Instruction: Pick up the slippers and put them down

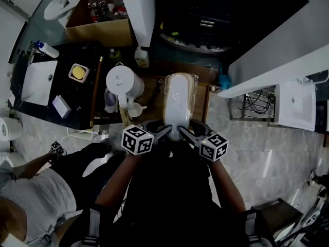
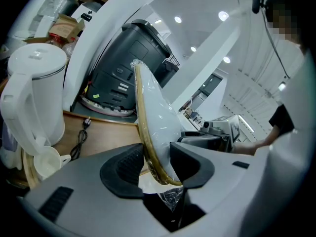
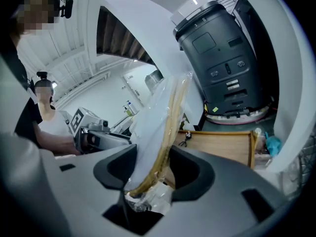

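Wooden table (image 1: 201, 99), wrapped slippers (image 1: 180, 99) pinched by left hand-held gripper (image 1: 165, 132), right hand-held gripper (image 1: 184, 132)

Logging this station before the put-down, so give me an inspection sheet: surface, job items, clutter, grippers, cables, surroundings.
Surface: wooden tabletop, bare wood showing.
Job's things: slippers, plastic-wrapped, white with tan soles, over the tabletop; contact unclear.
Clutter: white kettle and white cup at the table's left.
Grippers: left gripper and right gripper both clamped on the slippers' near end.
Cables: black plug lead lying loose on the wood.
Surroundings: black machine on a round base behind; black counter with sink; second person nearby.
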Demonstrator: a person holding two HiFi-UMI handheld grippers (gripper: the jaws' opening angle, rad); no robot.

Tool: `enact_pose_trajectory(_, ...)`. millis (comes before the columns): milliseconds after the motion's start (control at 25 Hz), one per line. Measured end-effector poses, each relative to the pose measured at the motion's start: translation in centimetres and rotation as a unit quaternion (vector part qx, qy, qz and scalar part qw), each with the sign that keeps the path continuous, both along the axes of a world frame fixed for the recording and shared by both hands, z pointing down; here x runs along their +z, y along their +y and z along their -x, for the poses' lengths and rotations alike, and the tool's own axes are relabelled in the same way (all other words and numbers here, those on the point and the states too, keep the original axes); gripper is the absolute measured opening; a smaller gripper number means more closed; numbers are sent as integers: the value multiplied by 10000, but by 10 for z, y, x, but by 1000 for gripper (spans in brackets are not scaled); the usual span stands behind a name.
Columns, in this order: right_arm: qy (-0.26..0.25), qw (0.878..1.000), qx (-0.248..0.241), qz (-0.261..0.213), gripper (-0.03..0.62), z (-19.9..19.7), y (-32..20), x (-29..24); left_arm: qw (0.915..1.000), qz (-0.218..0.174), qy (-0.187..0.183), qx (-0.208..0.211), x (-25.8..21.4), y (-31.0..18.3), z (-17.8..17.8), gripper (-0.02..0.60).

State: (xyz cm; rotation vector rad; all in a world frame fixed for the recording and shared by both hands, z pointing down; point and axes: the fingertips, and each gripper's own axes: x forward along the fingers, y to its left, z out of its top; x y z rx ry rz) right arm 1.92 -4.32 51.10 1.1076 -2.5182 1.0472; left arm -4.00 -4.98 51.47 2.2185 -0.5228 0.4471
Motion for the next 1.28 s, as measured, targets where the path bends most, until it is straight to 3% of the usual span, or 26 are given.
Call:
enact_pose_trajectory(600, 31, 9991, -194, 382, 213, 4, -18, 50, 9989, 420, 16, -225, 51, -15, 4, 167)
enact_pose_trajectory(1280, 142, 9958, -144, 894, 213, -7, -24, 118, 9969, 720, -307, -71, 118, -23, -7, 167)
